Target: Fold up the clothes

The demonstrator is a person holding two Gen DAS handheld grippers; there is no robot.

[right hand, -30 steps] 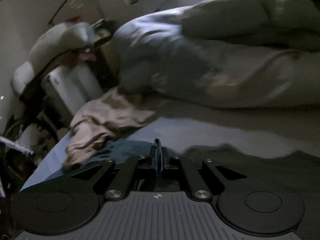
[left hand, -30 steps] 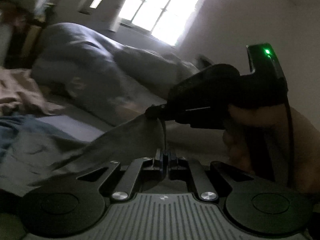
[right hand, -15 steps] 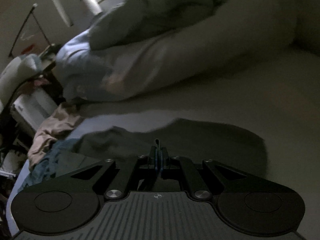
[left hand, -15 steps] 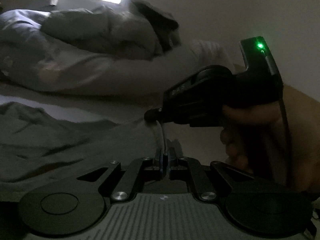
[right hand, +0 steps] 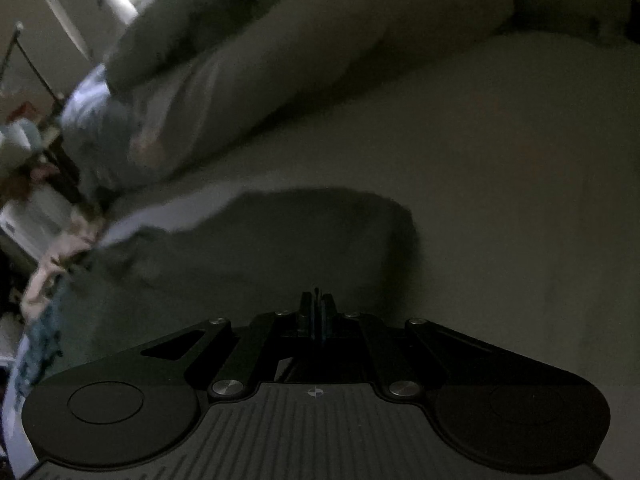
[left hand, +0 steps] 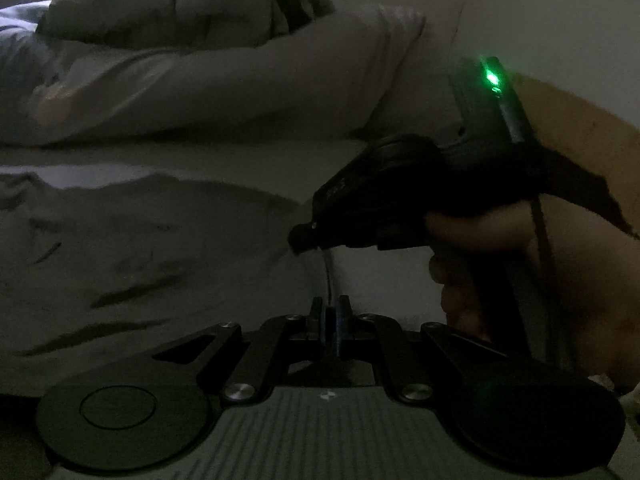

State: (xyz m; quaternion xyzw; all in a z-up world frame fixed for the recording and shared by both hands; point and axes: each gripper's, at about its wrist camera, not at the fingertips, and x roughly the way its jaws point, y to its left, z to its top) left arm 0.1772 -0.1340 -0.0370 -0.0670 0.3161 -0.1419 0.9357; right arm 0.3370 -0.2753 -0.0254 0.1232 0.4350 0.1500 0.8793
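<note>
Left gripper (left hand: 330, 312) jaws pinched on a thin edge of the soft grey garment (left hand: 152, 256); right gripper (right hand: 317, 304) jaws likewise, cloth rumpled toward 10 o'clock on the bed (right hand: 500, 184)

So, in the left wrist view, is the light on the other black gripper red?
No, the small light on top of the black right gripper glows green.

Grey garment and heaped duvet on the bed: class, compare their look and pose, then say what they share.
The grey garment lies spread low and nearly flat on the sheet; the duvet is heaped high behind it. The garment looks darker, the duvet paler. The left gripper and right gripper both pinch the garment's edge; nothing holds the duvet. Both are soft fabric resting on the bed.
</note>
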